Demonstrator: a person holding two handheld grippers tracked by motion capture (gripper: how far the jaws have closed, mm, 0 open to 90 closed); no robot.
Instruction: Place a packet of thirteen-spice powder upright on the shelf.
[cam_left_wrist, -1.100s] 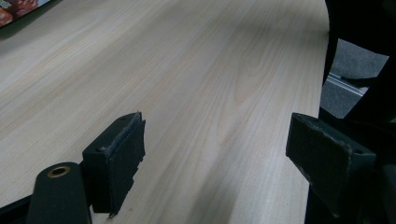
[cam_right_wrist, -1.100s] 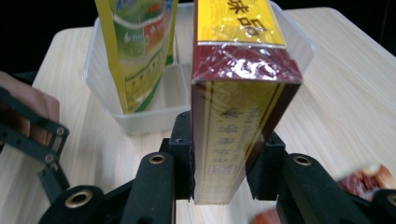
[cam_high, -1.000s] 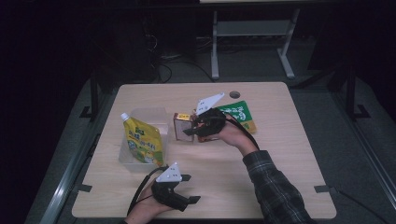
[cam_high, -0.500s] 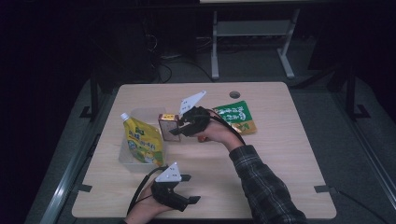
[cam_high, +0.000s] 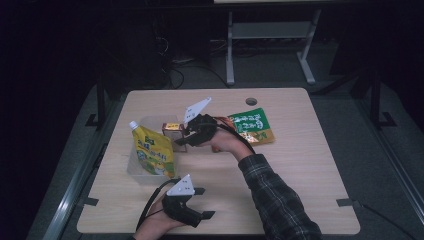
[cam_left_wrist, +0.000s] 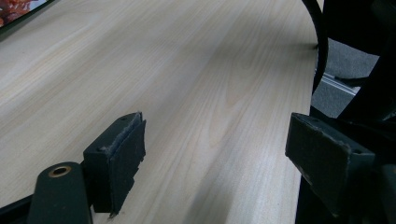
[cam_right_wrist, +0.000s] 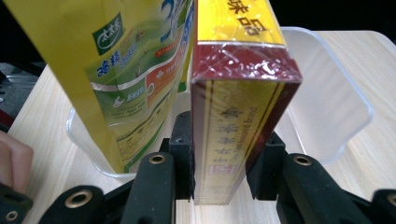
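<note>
My right gripper (cam_high: 181, 142) (cam_right_wrist: 219, 168) is shut on a red and yellow box (cam_high: 172, 131) (cam_right_wrist: 236, 107), its pads pressed on the box's two wide faces. It holds the box at the rim of a clear plastic bin (cam_high: 138, 167) (cam_right_wrist: 336, 107). A yellow spouted pouch (cam_high: 152, 152) (cam_right_wrist: 116, 70) stands upright in the bin, right beside the box. My left gripper (cam_high: 202, 202) (cam_left_wrist: 215, 154) rests at the near edge of the table (cam_high: 300, 175), jaws open with bare wood between them. A green and orange packet (cam_high: 252, 126) lies flat behind my right hand.
A round cable hole (cam_high: 251, 101) sits near the table's far edge. A table frame (cam_high: 270, 45) stands on the dark floor behind. The table's right half is bare wood.
My right gripper has carried the box leftward, from beside the green packet to the bin next to the pouch. The left gripper has stayed put.
</note>
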